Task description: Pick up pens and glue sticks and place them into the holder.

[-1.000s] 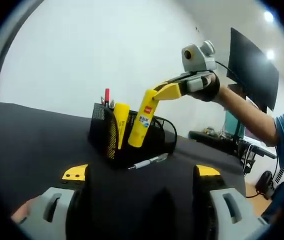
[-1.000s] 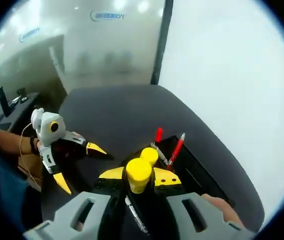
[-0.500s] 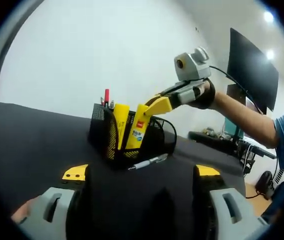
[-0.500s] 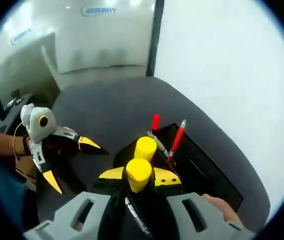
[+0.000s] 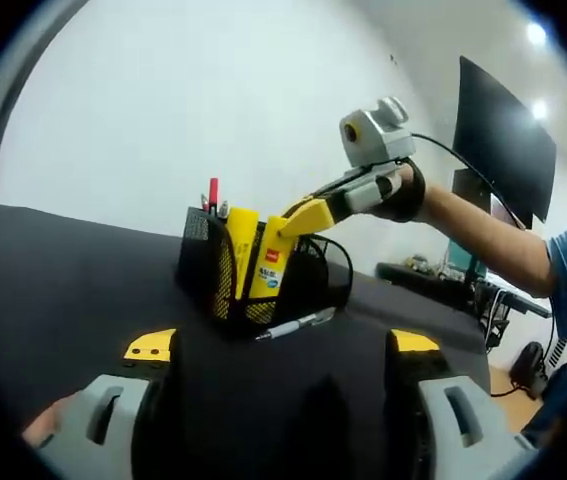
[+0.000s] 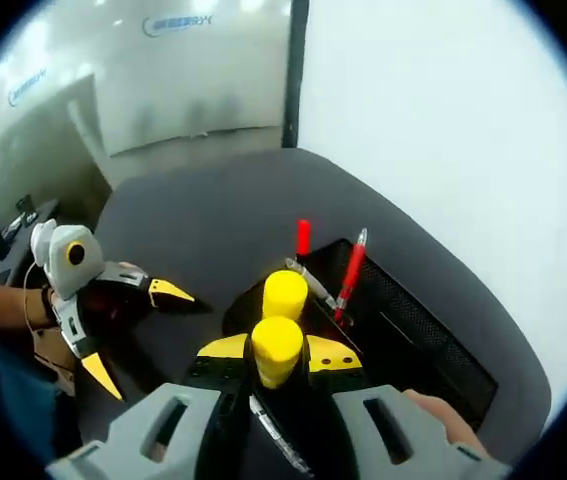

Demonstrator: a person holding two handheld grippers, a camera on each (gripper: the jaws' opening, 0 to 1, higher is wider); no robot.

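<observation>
Two glue sticks [image 5: 242,250] stand in the holder [image 5: 206,272], right tool [image 6: 278,357] clamping one; left tool [image 5: 281,350] spread apart.

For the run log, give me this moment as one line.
right gripper: shut on glue stick | glue stick: partly inside mesh holder | left gripper: open | pen: on table beside holder

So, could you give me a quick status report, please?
Right gripper shut on glue stick, low in holder. Left gripper open, idle. Pen on table.

Holder [image 5: 263,280] crowded w/ pens, glue sticks; table [image 5: 53,280] around it open.
</observation>
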